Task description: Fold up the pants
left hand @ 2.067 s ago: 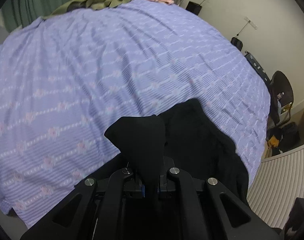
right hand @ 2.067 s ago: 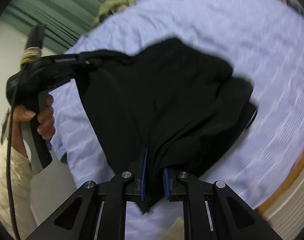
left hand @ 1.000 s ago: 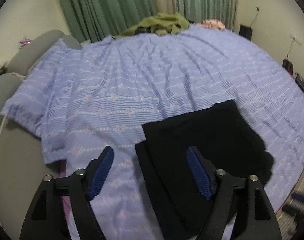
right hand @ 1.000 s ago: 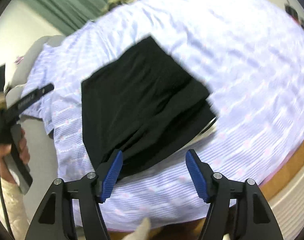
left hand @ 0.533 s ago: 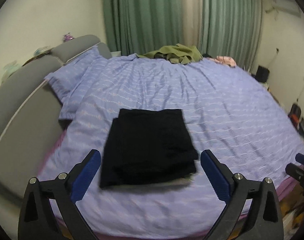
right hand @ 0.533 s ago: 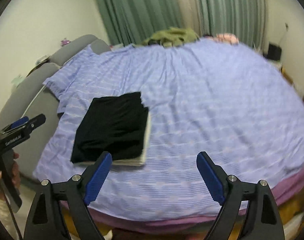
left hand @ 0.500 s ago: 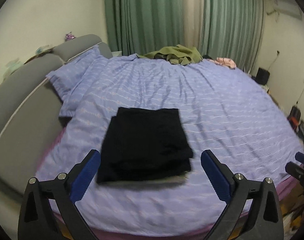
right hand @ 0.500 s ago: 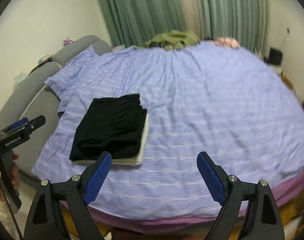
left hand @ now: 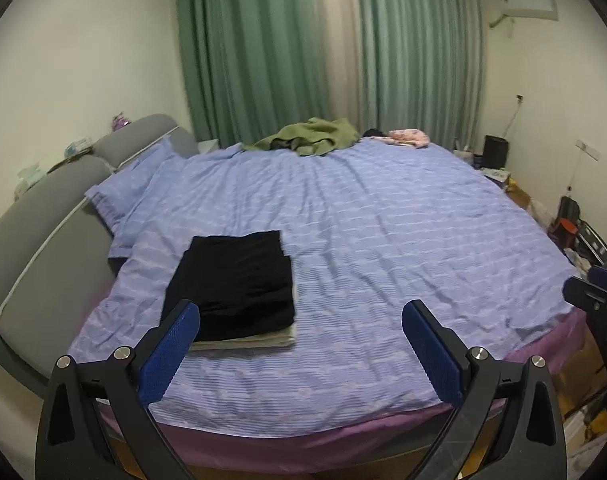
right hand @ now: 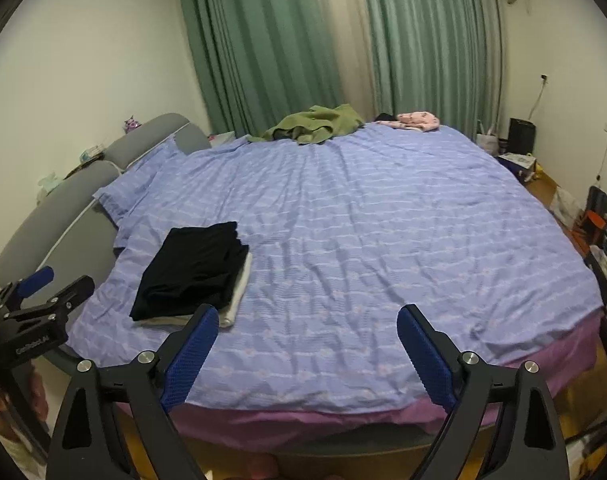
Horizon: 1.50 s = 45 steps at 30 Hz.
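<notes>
The black pants (left hand: 233, 282) lie folded into a flat rectangle on the near left part of the bed, on top of a folded cream garment (left hand: 259, 340). They also show in the right wrist view (right hand: 191, 270). My left gripper (left hand: 301, 352) is open and empty, held back from the bed's near edge. My right gripper (right hand: 307, 354) is open and empty too, off the bed's front edge. The left gripper also shows at the left edge of the right wrist view (right hand: 31, 308).
A wide bed with a purple striped cover (left hand: 383, 240) fills the view. A grey headboard (left hand: 35, 220) and a pillow (left hand: 131, 188) are at the left. Green clothes (left hand: 311, 136) and a pink garment (left hand: 409, 136) lie at the far edge by green curtains. Clutter stands on the floor at right (left hand: 575, 224).
Both grippers let go of the black pants, opened and pulled back and up from the bed. The pants now lie folded on the cream garment.
</notes>
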Each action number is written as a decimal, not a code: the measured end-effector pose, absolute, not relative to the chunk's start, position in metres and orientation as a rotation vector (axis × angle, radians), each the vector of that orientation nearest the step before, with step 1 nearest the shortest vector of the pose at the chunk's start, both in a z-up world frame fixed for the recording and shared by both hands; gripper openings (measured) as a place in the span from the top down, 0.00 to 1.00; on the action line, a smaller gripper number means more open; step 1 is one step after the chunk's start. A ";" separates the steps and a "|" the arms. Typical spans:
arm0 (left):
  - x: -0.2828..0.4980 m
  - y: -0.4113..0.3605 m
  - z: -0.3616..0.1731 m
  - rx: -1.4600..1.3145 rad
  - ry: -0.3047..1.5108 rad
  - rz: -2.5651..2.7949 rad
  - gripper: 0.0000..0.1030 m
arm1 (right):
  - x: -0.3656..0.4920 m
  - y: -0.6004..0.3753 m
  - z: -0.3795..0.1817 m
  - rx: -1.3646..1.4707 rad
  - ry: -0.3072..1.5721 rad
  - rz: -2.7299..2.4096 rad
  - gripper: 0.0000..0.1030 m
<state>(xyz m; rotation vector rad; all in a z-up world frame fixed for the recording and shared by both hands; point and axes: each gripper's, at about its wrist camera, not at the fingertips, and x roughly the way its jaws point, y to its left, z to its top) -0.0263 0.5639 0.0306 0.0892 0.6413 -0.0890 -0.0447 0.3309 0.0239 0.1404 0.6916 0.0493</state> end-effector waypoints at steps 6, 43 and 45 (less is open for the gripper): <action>-0.036 0.541 0.035 0.110 0.628 -0.131 0.00 | -0.061 0.314 0.029 0.153 0.688 0.040 0.10; -0.033 0.514 0.040 0.068 0.646 -0.126 0.00 | -0.064 0.283 0.033 0.148 0.656 0.053 0.10; -0.032 0.512 0.040 0.068 0.647 -0.126 0.00 | -0.063 0.280 0.032 0.147 0.656 0.052 0.10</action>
